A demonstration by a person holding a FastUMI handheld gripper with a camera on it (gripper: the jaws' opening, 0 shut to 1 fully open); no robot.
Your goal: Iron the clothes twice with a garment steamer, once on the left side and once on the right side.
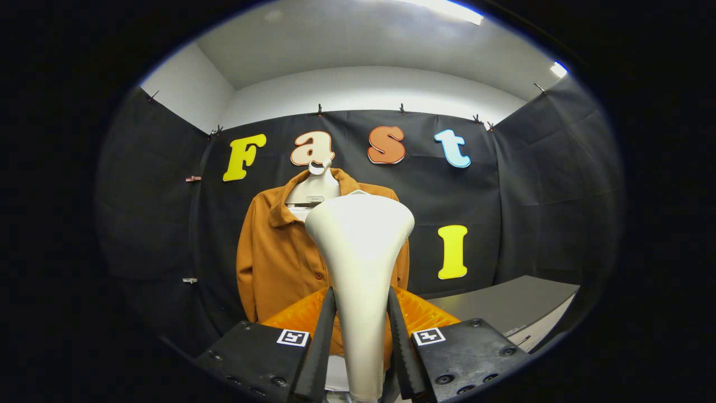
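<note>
Currently gripper [361, 336] fingers clamped on both sides of the steamer [359, 246] handle, head upright facing the orange shirt [274, 252] hanging just beyond, likely lined up for a pass.

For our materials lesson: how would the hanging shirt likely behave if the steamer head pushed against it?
The shirt hangs loose from a hanger, so it would probably give and swing rather than resist. Its soft folds suggest floppy cloth. The steamer, gripped between the gripper's fingers, looks smooth and rigid, so likely to glide.
</note>
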